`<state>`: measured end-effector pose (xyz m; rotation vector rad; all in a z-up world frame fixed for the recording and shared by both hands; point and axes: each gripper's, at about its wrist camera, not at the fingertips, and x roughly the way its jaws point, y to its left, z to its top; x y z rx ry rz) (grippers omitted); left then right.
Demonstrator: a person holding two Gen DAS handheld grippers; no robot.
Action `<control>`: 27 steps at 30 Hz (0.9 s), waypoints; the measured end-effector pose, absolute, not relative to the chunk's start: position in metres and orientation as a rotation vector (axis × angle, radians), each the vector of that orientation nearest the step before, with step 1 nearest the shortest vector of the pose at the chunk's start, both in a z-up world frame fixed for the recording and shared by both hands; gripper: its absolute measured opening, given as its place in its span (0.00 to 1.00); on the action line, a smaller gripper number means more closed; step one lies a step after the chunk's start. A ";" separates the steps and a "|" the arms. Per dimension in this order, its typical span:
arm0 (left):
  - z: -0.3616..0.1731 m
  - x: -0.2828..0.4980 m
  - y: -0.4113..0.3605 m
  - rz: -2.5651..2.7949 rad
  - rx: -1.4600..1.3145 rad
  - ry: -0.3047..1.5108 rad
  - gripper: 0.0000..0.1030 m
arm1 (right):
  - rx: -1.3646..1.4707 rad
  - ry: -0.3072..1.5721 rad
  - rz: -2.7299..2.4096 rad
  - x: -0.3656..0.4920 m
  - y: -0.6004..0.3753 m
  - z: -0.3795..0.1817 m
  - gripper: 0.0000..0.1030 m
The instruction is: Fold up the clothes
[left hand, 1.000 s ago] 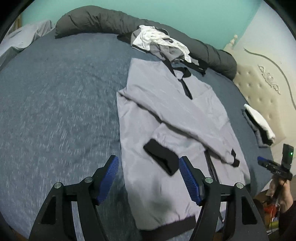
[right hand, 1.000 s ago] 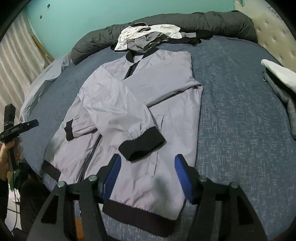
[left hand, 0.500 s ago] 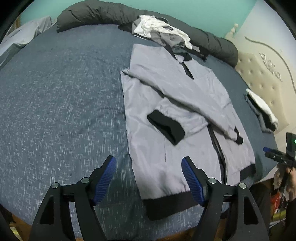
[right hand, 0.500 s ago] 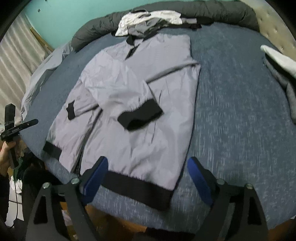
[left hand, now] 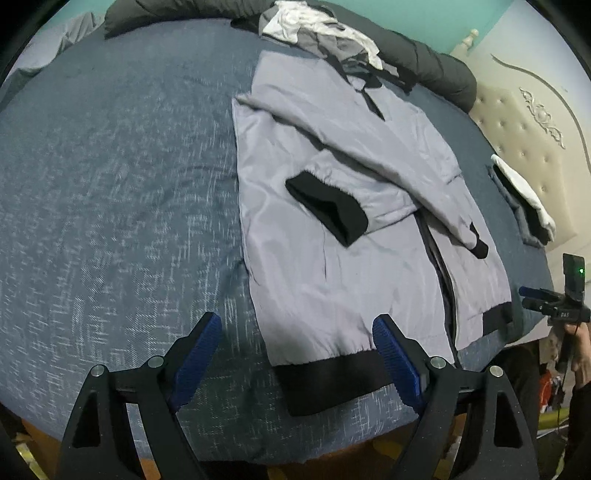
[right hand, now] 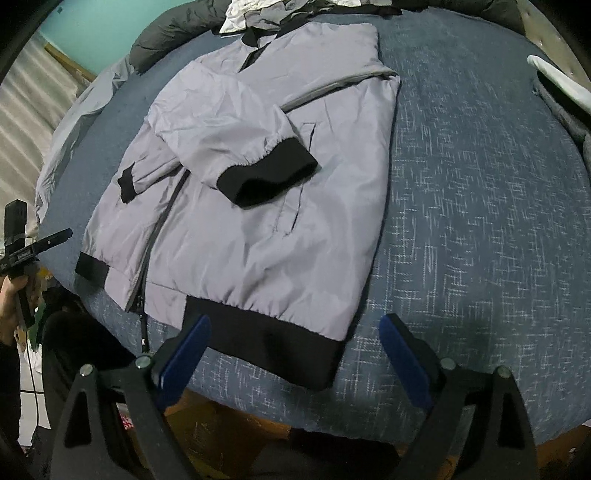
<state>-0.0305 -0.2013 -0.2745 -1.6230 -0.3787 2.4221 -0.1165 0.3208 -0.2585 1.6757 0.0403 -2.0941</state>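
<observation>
Grey nylon with black ribbed trim: the jacket (left hand: pixel 332 258) lies face up on the blue bedspread (left hand: pixel 110 221), collar toward the far pillows, hem at the near edge of the bed. Both sleeves are already crossed in over the chest, the black cuff (right hand: pixel 266 177) of one resting on the front panel, the other cuff (right hand: pixel 125 184) lying past the zip. The body is not yet doubled over.

The left gripper (left hand: pixel 295 354) hangs above the hem band (left hand: pixel 332 380), its jaws spread wide and holding nothing. The right gripper (right hand: pixel 295 350) hovers over the same hem from the other side, likewise wide open and empty.

By my reading the sleeves stage is settled and the lengthwise fold is the step in hand. That calls for each gripper to drop to a hem corner, pinch the band, and carry it up toward the collar, keeping the tucked sleeves from sliding out. More clothes sit heaped (left hand: pixel 317 33) by the collar, and a folded stack (left hand: pixel 524 199) waits near the headboard.
</observation>
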 end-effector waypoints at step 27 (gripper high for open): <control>-0.329 -0.039 -0.208 2.243 -1.742 -0.553 0.77 | 1.817 -0.004 -1.975 -0.127 0.323 -0.292 0.55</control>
